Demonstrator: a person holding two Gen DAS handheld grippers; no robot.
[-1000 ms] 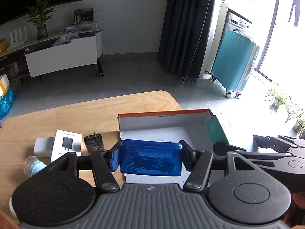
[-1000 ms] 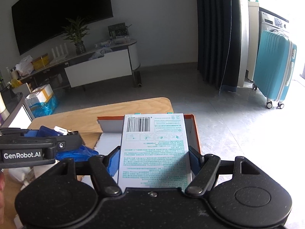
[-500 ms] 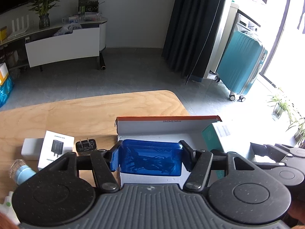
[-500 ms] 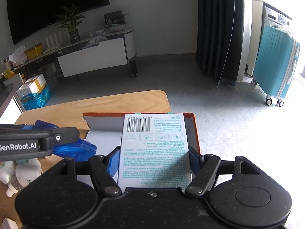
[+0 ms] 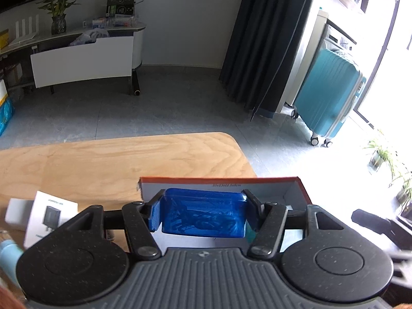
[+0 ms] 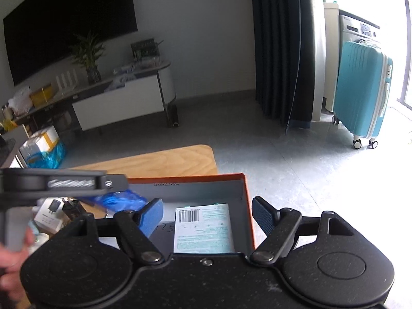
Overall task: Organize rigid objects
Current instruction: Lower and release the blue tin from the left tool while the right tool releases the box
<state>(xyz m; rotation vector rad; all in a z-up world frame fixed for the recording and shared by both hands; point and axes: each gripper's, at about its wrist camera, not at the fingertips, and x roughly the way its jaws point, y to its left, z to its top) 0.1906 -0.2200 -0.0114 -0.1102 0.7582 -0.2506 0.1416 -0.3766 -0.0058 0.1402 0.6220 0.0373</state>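
Observation:
My left gripper (image 5: 203,213) is shut on a translucent blue plastic case (image 5: 203,217) and holds it over the open orange-rimmed cardboard box (image 5: 219,180). My right gripper (image 6: 208,216) is open and empty above the same box (image 6: 231,177). A white and teal packet with a barcode (image 6: 202,229) lies flat on the box floor, below and between the right fingers. The left gripper and its blue case (image 6: 116,200) show at the left of the right wrist view.
On the wooden table (image 5: 116,159) left of the box lie a white charger carton (image 5: 49,216), a white block (image 5: 16,213), a black plug adapter (image 6: 72,206) and a light blue bottle (image 5: 10,253). The table's far right corner ends beside the box.
My right gripper has opened and let go of the white and teal packet, which now lies in the box. My left gripper has moved right over the box with the blue case.

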